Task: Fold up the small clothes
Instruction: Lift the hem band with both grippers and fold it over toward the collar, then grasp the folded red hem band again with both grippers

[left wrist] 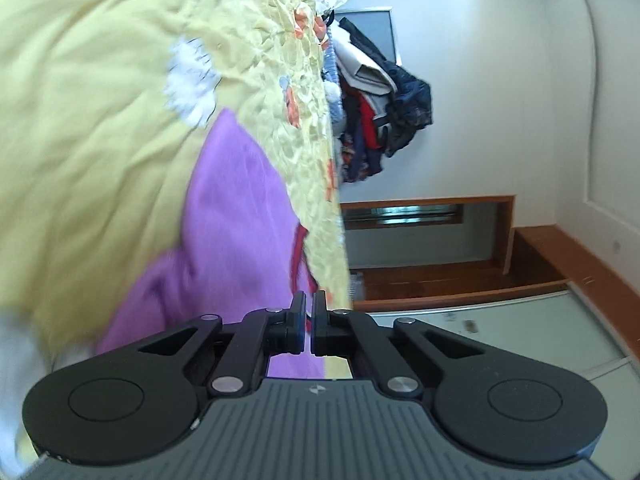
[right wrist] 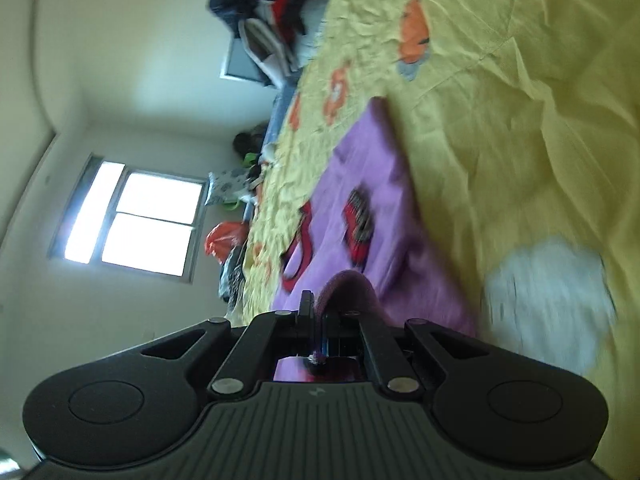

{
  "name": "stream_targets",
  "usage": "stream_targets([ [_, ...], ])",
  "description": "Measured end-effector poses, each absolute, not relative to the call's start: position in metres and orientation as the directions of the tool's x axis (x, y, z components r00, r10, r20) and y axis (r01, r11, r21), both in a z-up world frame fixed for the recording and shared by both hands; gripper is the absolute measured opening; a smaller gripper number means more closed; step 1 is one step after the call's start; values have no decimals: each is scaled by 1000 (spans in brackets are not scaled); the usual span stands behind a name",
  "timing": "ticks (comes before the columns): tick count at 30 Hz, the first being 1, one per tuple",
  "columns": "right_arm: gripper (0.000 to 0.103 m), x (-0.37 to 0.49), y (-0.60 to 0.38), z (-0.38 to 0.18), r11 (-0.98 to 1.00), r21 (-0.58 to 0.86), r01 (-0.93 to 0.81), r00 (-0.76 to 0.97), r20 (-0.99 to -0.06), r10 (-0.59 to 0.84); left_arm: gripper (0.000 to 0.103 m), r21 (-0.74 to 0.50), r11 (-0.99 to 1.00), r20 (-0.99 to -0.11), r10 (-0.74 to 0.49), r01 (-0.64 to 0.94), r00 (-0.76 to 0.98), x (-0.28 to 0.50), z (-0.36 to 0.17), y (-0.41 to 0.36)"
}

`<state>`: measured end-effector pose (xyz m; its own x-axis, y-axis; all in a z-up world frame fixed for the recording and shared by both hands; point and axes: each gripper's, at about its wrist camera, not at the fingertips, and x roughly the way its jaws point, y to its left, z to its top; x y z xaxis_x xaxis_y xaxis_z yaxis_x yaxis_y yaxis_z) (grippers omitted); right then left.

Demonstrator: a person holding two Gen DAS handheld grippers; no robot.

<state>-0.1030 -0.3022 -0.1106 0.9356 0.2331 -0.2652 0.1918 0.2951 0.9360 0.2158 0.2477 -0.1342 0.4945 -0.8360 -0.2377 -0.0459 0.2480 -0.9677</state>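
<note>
We're gripping the purple shirt (right wrist: 360,216) with both claws; it's lying spread on the yellow bedspread (right wrist: 500,128), red-and-black print facing up in the right wrist view; both cameras are rolled sideways and the frames are motion-blurred, so fine detail is limited; right gripper (right wrist: 318,308) is pinching a bunched purple edge between its jaws, fabric humping up over the right finger; left gripper (left wrist: 308,308) is sitting with jaws nearly pressed together at the shirt's near edge by the red trim, a sliver of red showing in the gap, so we're judging it pinched on that hem, though the contact itself is hard to confirm; progress-wise we're reading this as early; the body is looking mostly flat and single-layer, no finished crease showing, and we're seeing no neat folded stack anywhere; a dark clothes pile (left wrist: 380,108) is sitting at the far end of the bed, well apart from the shirt, looking unfolded; remaining as we judge it: carrying the held edge over, squaring it, then working through that pile.
</note>
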Motion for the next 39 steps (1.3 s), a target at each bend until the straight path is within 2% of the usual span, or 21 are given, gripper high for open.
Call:
stream_targets([
  [4,7,-79,-309,-114,336,913,230,911,-324,257,0,-944,328,-286,-867,36,407,230,-124,234],
  [5,10,-76,-308,-111,360,904,228,901,-337,274,5,-922,372,-314,-878,105,361,228,-116,228],
  [6,16,-76,-306,-107,396,889,228,893,-353,279,23,-880,437,-362,-871,186,333,224,-107,224],
  [7,40,-76,-304,-103,434,871,229,886,-372,278,39,-817,507,-413,-848,277,332,214,-97,219],
  [8,74,-75,-301,-99,464,859,217,879,-379,290,45,-742,553,-454,-830,378,324,203,-87,214],
  [10,97,-79,-293,-88,530,831,167,870,-377,317,55,-555,619,-533,-778,556,334,178,-71,203],
  [13,97,-90,-273,-58,754,640,146,859,-460,225,58,-258,631,-606,-695,731,387,138,-58,187],
  [16,98,-104,-223,-36,989,128,71,866,-499,3,58,-42,556,-624,-664,830,412,102,-60,177],
  [18,97,-112,-186,-40,977,-207,-43,863,-500,-68,58,39,504,-632,-657,863,411,90,-66,172],
  [20,97,-118,-162,-46,914,-386,-127,868,-489,-86,61,117,478,-650,-626,870,431,84,-75,166],
  [24,97,-114,-141,-65,785,-584,-209,867,-482,-128,61,116,512,-678,-586,851,445,96,-92,157],
  [26,90,-106,-138,-75,718,-658,-225,861,-479,-169,60,108,541,-673,-578,834,462,103,-94,153],
  [27,88,-101,-137,-77,708,-668,-231,861,-479,-170,59,111,562,-670,-567,820,479,106,-94,152],
  [28,83,-100,-140,-80,698,-673,-245,857,-487,-168,50,99,577,-672,-562,811,482,110,-94,150],
  [29,68,-95,-139,-82,678,-694,-243,859,-479,-182,46,80,592,-674,-561,802,481,115,-94,151],
  [30,54,-92,-140,-82,669,-706,-232,859,-471,-200,35,64,605,-673,-560,793,482,118,-92,150],
  [31,27,-84,-143,-81,681,-698,-222,858,-472,-205,25,51,611,-674,-563,790,478,122,-90,150],
  [32,19,-79,-145,-80,684,-697,-213,857,-470,-212,23,40,613,-675,-566,789,474,125,-89,150],
  [35,13,-68,-152,-81,694,-682,-230,844,-494,-206,13,10,626,-669,-575,780,471,130,-85,155],
  [38,13,-76,-145,-83,635,-733,-245,875,-449,-181,14,-22,621,-647,-606,783,462,128,-80,162],
  [39,13,-77,-143,-84,620,-737,-270,871,-461,-169,23,-36,621,-644,-613,783,457,127,-79,164],
])
